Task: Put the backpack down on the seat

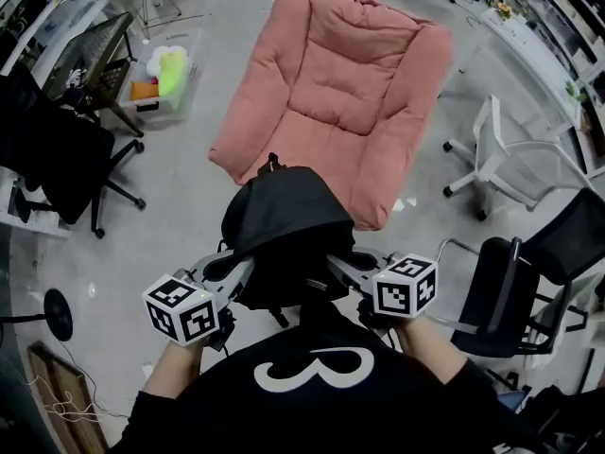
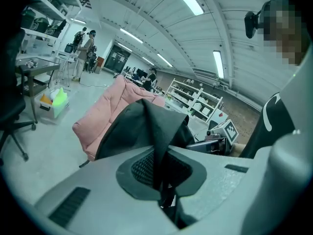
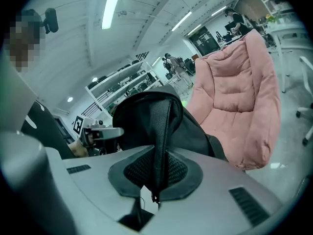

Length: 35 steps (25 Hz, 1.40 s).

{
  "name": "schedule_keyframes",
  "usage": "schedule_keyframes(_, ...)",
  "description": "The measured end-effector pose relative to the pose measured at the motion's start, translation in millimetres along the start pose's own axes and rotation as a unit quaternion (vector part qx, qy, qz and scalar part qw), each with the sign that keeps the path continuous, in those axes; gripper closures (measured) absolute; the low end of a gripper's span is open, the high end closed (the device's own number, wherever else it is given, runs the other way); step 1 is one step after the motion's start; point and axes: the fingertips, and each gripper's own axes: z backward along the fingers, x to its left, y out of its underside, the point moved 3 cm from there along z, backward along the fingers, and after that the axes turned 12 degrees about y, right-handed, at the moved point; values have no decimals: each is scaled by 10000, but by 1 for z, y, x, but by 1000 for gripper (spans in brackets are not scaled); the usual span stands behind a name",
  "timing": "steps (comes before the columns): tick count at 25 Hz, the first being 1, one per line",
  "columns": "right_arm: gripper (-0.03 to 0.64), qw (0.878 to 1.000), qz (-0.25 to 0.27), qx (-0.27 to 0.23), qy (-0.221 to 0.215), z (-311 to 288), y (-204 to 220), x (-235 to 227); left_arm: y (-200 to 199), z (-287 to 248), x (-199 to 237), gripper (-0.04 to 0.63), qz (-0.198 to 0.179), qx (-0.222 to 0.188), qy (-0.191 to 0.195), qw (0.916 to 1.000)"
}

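Note:
A black backpack (image 1: 284, 230) hangs in the air between my two grippers, just in front of the person's chest. My left gripper (image 1: 248, 270) is shut on a fold of the backpack's fabric (image 2: 155, 146) at its left side. My right gripper (image 1: 336, 266) is shut on a strap-like fold (image 3: 159, 146) at its right side. The seat is a pink padded lounge chair (image 1: 345, 93) standing on the floor straight ahead; the backpack overlaps its near edge in the head view. In the gripper views the pink chair (image 2: 105, 114) (image 3: 239, 102) shows beyond the backpack.
A white office chair (image 1: 510, 164) and a black chair (image 1: 515, 296) stand to the right. Another black office chair (image 1: 57, 159) stands at left, beside a clear bin with coloured items (image 1: 165, 78). Desks and shelves line both sides. People stand far back (image 2: 85, 48).

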Motion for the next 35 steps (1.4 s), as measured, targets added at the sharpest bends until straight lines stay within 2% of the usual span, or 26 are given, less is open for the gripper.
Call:
schedule_keyframes(6, 586, 9999, -159, -32, 40, -30, -56, -62, -51, -64, 44, 583, 66, 185, -28, 9998)
schedule_keyframes(10, 586, 9997, -198, -119, 69, -33, -90, -101, -85, -106, 56, 582, -71, 339, 51, 9994)
schedule_keyframes(16, 586, 9993, -99, -262, 251, -35, -138, -138, -133, -151, 73, 583, -294, 348, 177, 9988)
schedule_keyframes(24, 586, 9969, -188, -377, 667, -53, -180, -176, -173, -196, 108, 583, -264, 515, 442, 9973)
schedule_keyframes(30, 586, 9933, -572, -365, 935, -76, -205, -205, -202, -232, 145, 583, -231, 919, 704, 9930)
schedule_keyframes(35, 586, 9884, -923, -316, 1160, -104, -214, -234, -210, -261, 181, 583, -140, 1238, 814, 9889)
